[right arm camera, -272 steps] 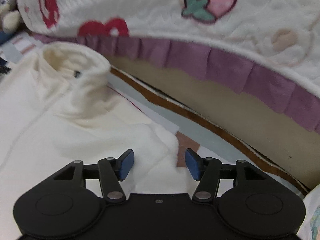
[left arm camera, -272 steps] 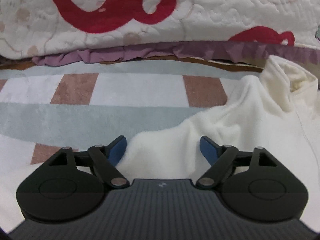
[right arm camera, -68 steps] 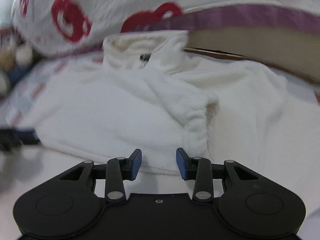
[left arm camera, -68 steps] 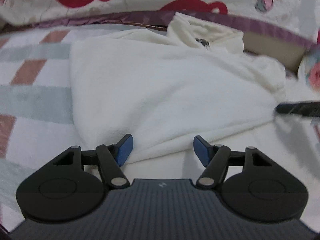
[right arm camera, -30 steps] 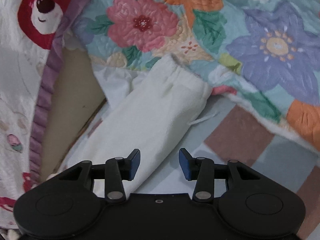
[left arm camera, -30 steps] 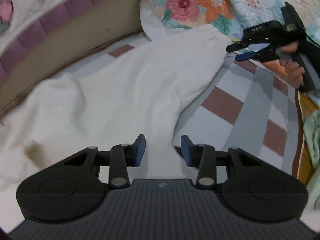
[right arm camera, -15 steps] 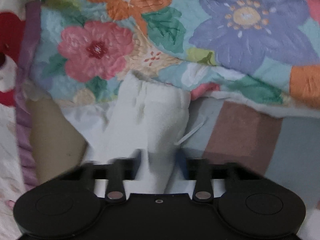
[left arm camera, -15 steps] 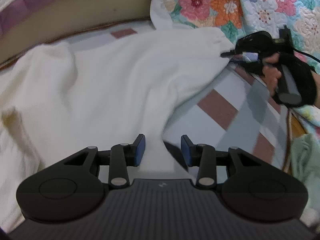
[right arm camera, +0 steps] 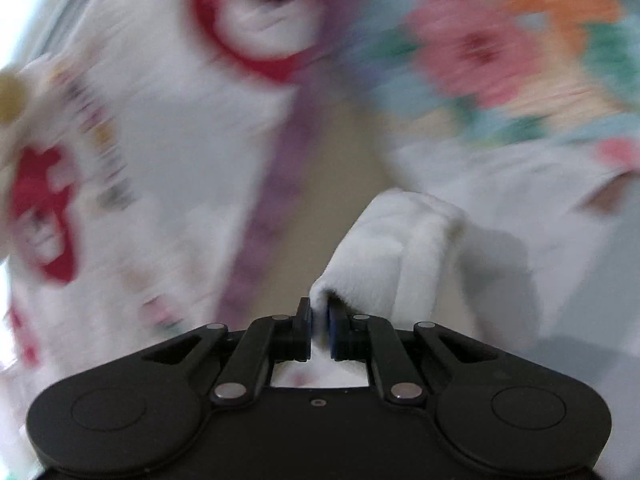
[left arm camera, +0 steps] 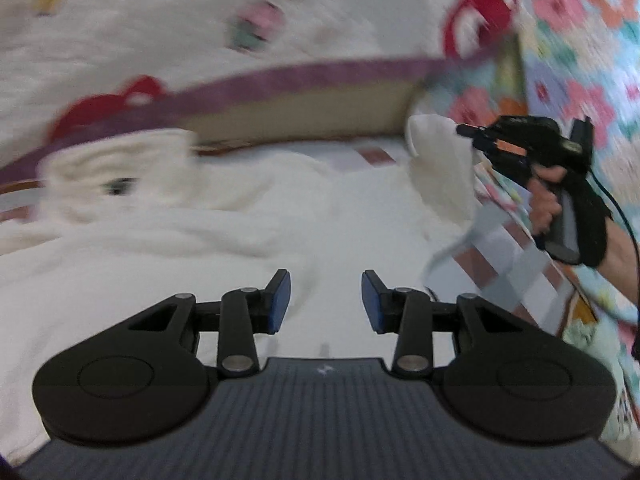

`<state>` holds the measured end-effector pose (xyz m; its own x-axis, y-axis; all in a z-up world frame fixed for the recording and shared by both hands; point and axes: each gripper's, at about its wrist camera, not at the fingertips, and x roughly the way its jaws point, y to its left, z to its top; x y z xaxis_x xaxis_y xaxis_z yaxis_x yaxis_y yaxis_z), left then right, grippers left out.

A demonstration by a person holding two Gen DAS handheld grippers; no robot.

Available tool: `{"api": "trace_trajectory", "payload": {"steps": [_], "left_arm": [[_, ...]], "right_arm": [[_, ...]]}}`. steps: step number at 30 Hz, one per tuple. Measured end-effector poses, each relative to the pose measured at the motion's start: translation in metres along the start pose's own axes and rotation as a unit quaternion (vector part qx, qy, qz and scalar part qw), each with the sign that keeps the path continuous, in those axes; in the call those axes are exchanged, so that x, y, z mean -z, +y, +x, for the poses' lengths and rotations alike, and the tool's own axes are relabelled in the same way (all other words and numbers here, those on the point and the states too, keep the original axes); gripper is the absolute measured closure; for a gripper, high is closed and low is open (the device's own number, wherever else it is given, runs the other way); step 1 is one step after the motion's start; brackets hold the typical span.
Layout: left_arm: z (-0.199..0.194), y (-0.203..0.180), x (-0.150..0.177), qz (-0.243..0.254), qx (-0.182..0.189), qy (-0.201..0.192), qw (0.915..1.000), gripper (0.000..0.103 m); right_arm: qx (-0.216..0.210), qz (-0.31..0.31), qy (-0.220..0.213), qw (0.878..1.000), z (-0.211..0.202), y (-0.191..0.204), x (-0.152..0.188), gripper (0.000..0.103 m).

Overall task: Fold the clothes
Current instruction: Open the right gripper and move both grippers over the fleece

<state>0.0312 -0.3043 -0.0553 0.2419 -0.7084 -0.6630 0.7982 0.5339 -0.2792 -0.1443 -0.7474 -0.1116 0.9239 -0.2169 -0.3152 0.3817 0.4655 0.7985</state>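
Two hand-held grippers: right hand-held gripper (right arm camera: 319, 330) pinches the sleeve cuff (right arm camera: 384, 248); left hand-held gripper (left arm camera: 325, 302) is spread, empty, over the cream garment (left arm camera: 168, 248). Carry cuff flat across the garment.

Motion blur smears most of what lies ahead of my left claw (left arm camera: 325, 306): the cream garment (left arm camera: 168, 240) loses its collar detail, and a dark mark there stays unreadable. I cannot tell whether cloth lies between its pads or only beneath them. Past my right claw (right arm camera: 319, 330), the quilts (right arm camera: 500, 52) streak into colour patches. The pinched sleeve (right arm camera: 384, 256) runs down behind the claw body, its length hidden.
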Motion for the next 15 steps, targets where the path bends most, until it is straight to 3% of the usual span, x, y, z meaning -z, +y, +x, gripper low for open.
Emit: {"api": "trace_trajectory", "payload": {"steps": [4,9,13,15], "left_arm": [[-0.048,0.033,0.003,-0.039,-0.042,-0.039,0.9976,0.065],[-0.068,0.076,0.028,-0.114,-0.059,-0.070,0.9892,0.062],[-0.049,0.103,0.055,-0.173,-0.075,-0.059,0.9803,0.062],[-0.040,0.110,0.067,-0.186,-0.075,-0.042,0.9788,0.061]], "right_arm": [[-0.099,-0.030,0.062,0.993,0.024,0.078,0.040,0.092],[-0.194,-0.068,0.161,0.965,0.050,0.175,0.118,0.092],[-0.192,-0.154,0.258,0.934,0.071,0.237,0.196,0.087],[-0.148,-0.226,0.297,0.916,0.081,0.249,0.225,0.084]]}}
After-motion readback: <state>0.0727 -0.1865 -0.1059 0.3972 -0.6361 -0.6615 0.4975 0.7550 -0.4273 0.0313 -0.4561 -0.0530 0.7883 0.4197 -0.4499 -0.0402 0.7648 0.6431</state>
